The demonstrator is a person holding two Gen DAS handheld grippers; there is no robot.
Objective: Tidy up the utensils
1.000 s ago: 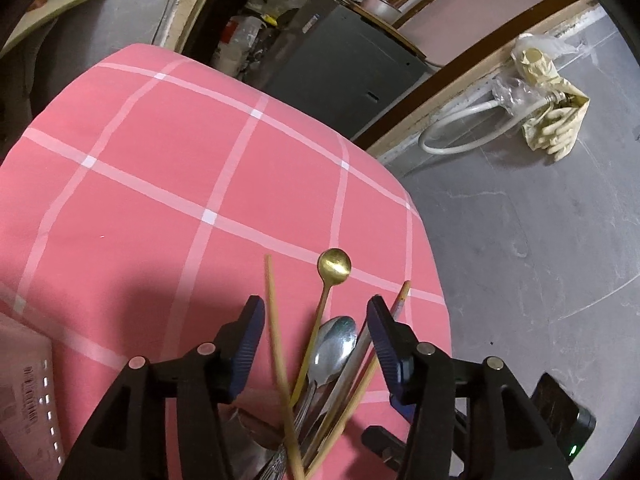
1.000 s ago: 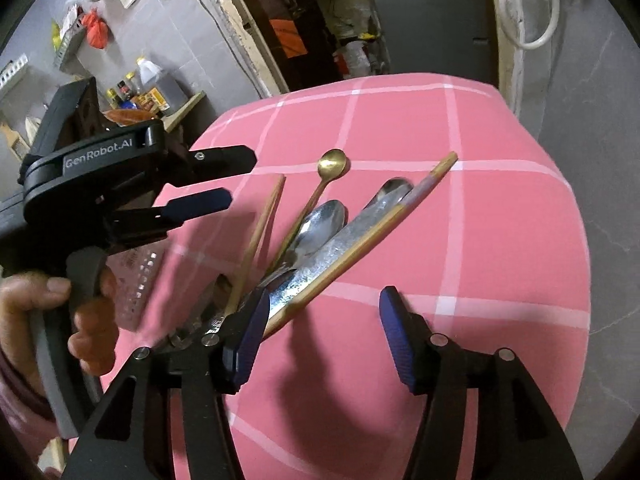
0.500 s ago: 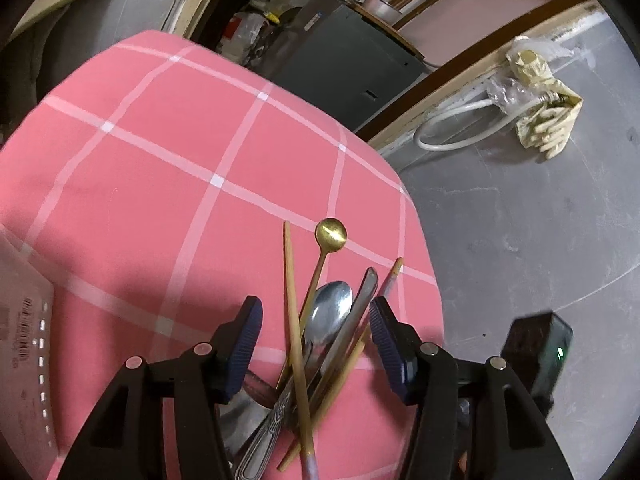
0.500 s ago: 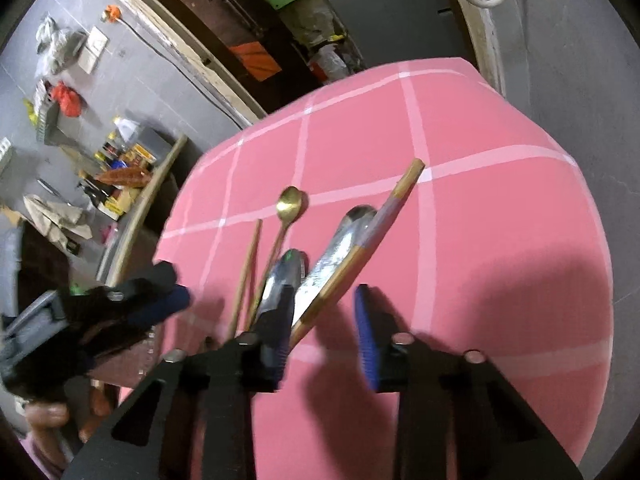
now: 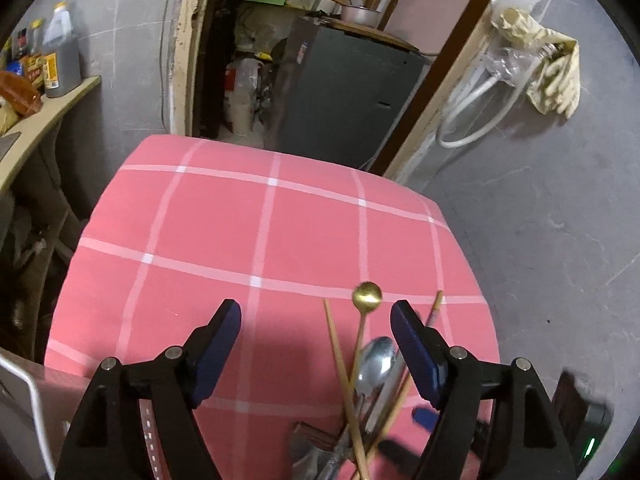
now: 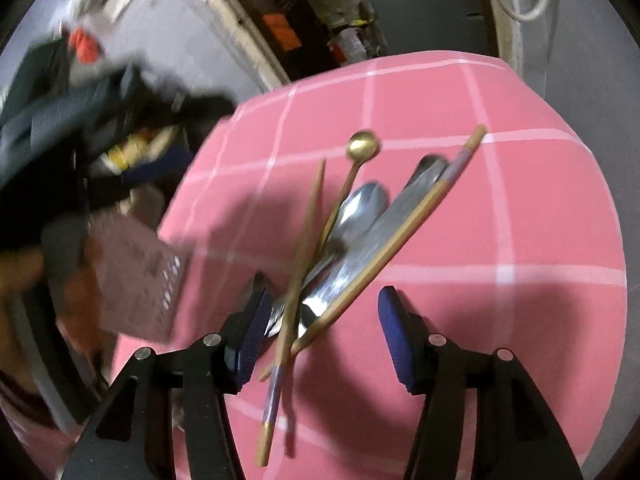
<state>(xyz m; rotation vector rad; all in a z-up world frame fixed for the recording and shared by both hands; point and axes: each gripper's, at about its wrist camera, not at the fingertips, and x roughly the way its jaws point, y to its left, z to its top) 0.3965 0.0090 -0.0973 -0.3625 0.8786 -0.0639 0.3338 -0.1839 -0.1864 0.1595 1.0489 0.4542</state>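
Observation:
A heap of utensils lies on the pink checked tablecloth [image 5: 224, 224]: a small gold spoon [image 5: 366, 294], a steel spoon [image 5: 376, 360], a steel knife [image 6: 400, 208] and two wooden chopsticks [image 5: 340, 356]. My left gripper [image 5: 316, 320] is open and empty, and the heap sits at its right finger. My right gripper [image 6: 324, 320] is open over the near ends of the utensils; one chopstick [image 6: 296, 280] and another chopstick [image 6: 400, 240] cross between its fingers. The gold spoon [image 6: 362, 146] lies at the far end. The left gripper appears blurred at the left in the right wrist view.
A perforated white and brown box [image 6: 140, 276] stands at the table's left edge. Beyond the table are a grey cabinet [image 5: 348, 92], a shelf with bottles [image 5: 60, 60] and a white hose [image 5: 476, 108] on the wall. The table's right edge drops to a grey floor.
My left gripper has swung left and lifted away, so the heap now sits at its right finger. My right gripper has opened wider over the utensils' near ends.

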